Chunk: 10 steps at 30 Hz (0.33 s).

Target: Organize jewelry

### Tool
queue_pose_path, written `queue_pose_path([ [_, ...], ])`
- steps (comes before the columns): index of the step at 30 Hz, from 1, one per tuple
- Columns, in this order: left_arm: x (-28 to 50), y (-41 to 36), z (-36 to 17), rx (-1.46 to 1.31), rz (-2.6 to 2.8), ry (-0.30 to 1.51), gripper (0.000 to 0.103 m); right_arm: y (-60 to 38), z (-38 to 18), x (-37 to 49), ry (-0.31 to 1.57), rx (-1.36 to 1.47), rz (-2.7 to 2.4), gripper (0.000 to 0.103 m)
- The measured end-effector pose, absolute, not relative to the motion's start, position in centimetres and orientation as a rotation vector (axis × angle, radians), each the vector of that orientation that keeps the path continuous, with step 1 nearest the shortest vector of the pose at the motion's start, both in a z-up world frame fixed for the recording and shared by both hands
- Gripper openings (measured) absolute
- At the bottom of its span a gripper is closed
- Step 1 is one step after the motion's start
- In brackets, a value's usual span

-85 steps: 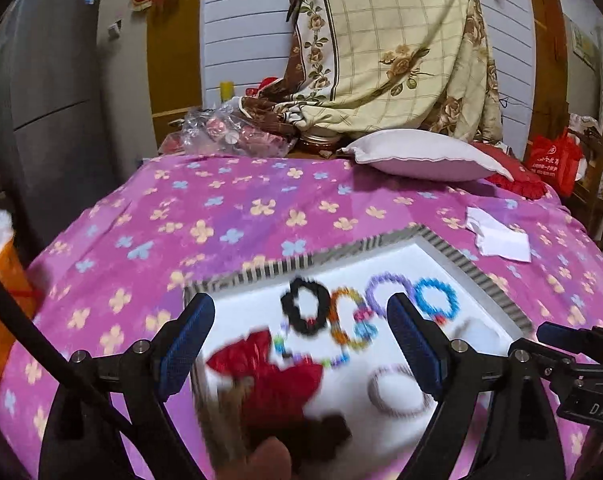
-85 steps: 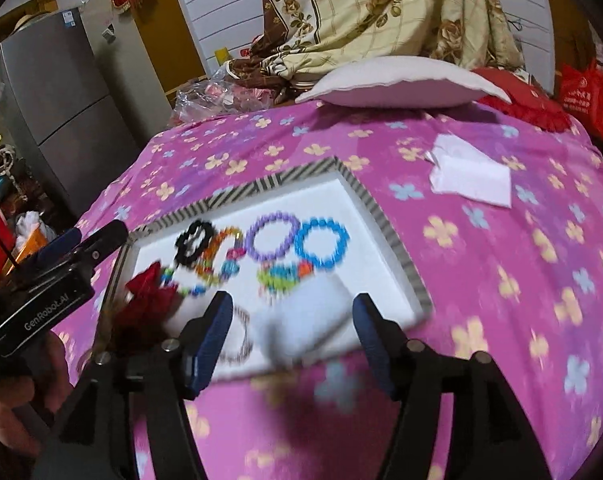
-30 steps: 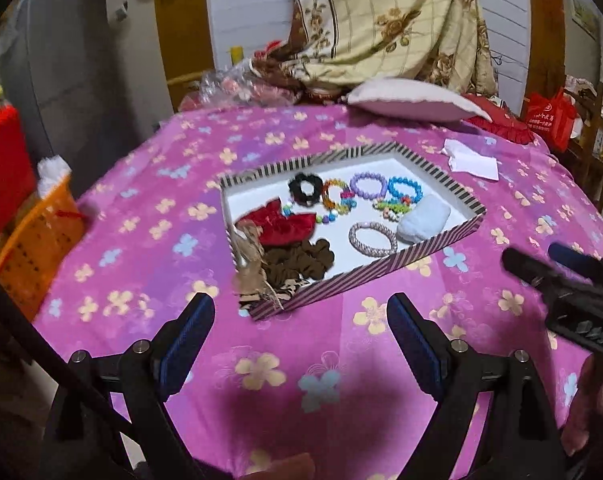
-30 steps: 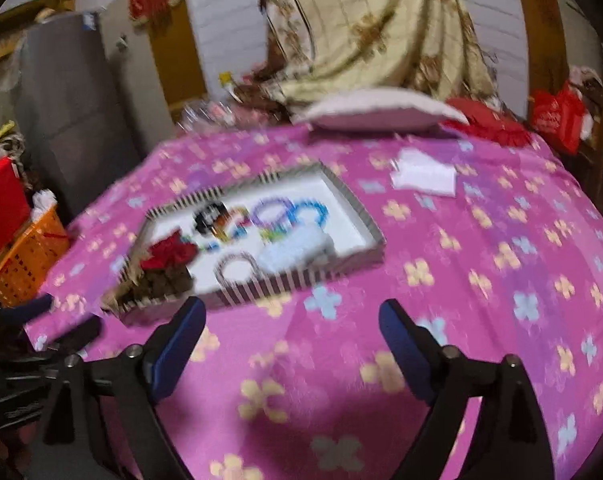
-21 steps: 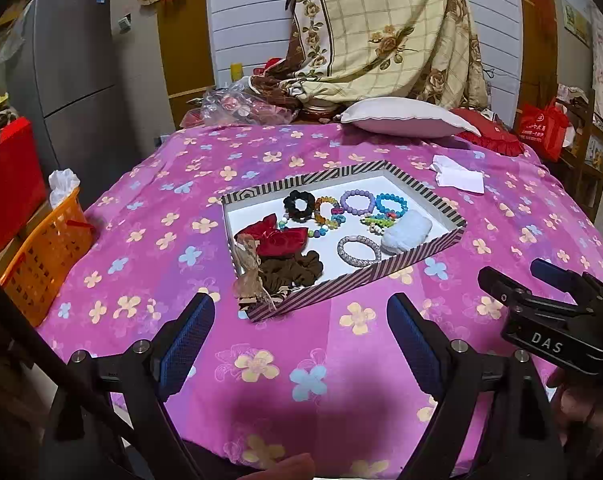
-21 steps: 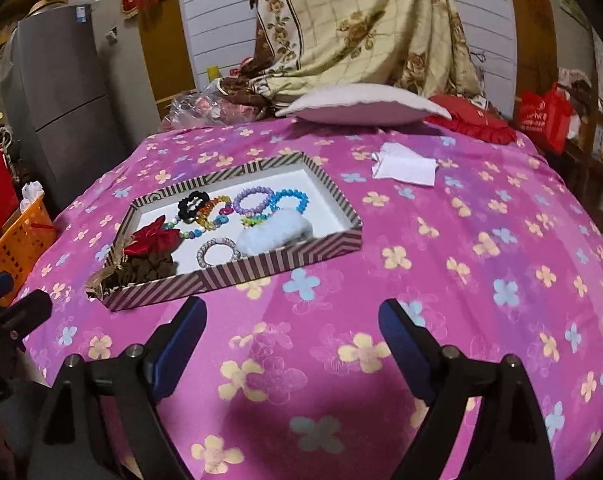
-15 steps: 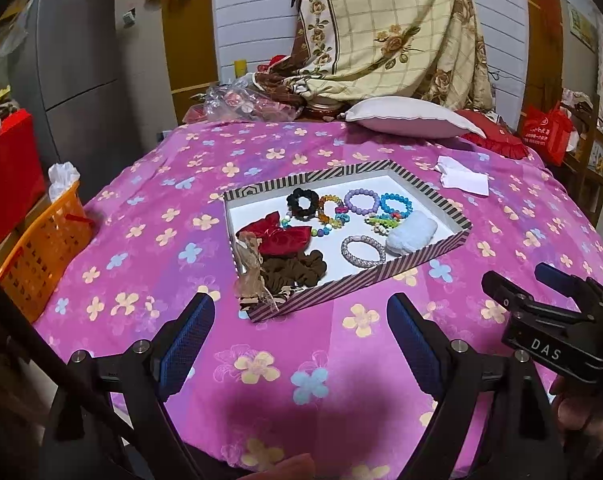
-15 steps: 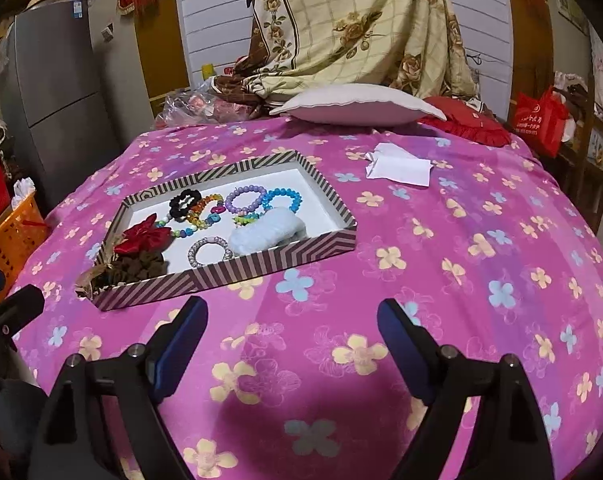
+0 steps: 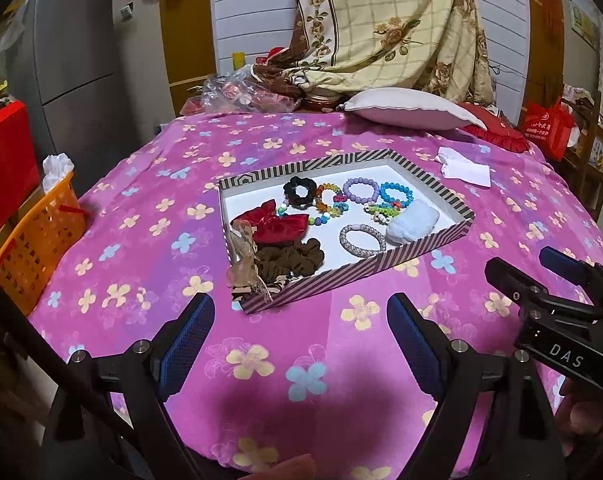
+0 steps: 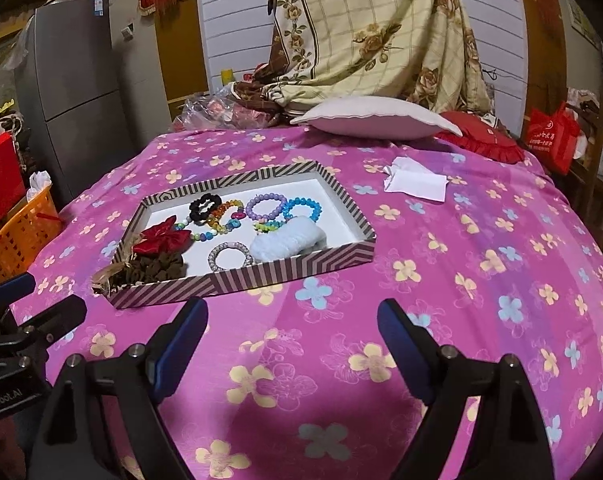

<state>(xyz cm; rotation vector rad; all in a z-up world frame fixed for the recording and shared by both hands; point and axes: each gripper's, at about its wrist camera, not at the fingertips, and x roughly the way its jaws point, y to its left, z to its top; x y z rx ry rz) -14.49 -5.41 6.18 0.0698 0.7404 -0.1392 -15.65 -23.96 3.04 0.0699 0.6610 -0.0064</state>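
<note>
A striped shallow box (image 9: 429, 246) (image 10: 285, 266) lies on the pink flowered cloth. It holds a black scrunchie (image 9: 299, 191) (image 10: 205, 203), purple (image 9: 361, 191) (image 10: 264, 207) and blue (image 9: 396, 194) (image 10: 301, 208) bead bracelets, a silver bracelet (image 9: 361, 240) (image 10: 229, 255), a red bow (image 9: 275, 222) (image 10: 163, 236), a brown scrunchie (image 9: 291, 260) and a pale blue pouch (image 9: 412, 222) (image 10: 287, 240). My left gripper (image 9: 301, 340) and right gripper (image 10: 293, 340) are both open and empty, held back in front of the box.
A white pillow (image 9: 409, 110) and a red cushion (image 9: 497, 130) lie at the far edge. White paper (image 9: 465, 168) lies right of the box. An orange basket (image 9: 33, 248) and a grey fridge (image 9: 81, 64) stand left. A red bag (image 9: 547, 128) is at right.
Both grippers have pulled back from over the box to well in front of it and stayed open. In the last half second little has moved.
</note>
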Motion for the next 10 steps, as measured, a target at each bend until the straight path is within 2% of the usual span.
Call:
queue_pose_path([
  [10,-14.63,-5.41,5.62,0.061,-0.162,0.734,0.074,-23.83,3.34,-15.79,0.652,0.077,0.011,0.09],
])
